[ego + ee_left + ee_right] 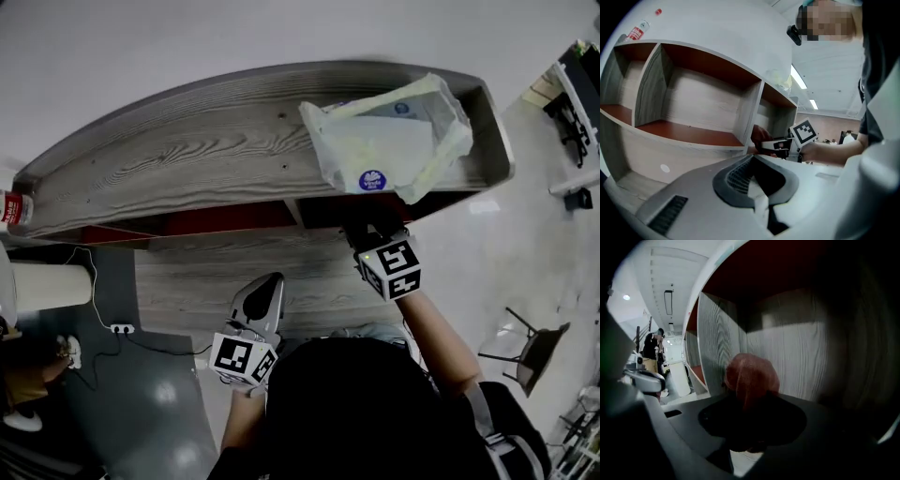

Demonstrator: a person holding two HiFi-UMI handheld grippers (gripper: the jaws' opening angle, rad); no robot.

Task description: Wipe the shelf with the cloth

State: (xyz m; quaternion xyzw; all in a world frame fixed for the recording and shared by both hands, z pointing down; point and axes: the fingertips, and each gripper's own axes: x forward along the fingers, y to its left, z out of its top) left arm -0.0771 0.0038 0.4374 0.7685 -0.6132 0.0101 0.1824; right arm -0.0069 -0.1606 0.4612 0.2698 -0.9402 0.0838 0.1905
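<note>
The wood-grain shelf unit (187, 155) has red-floored compartments (689, 133). My right gripper (750, 404) reaches into the right-hand compartment under the top board. It is shut on a bunched reddish-brown cloth (751, 376), which stands up from the jaws before the compartment's wood-grain back wall. In the head view only its marker cube (392, 267) shows; the jaws are hidden under the board. The left gripper view shows the right gripper (776, 144) with the cloth (759, 136) at the compartment's mouth. My left gripper (267, 286) hangs back near my body, jaws together and empty, pointing at the shelf (752, 157).
A translucent plastic bag (384, 141) lies on the shelf top at the right. A red-labelled bottle (11, 208) stands at the top's left end. A power strip (120, 328) with its cable lies on the dark floor at left, and a chair (534, 347) stands at right.
</note>
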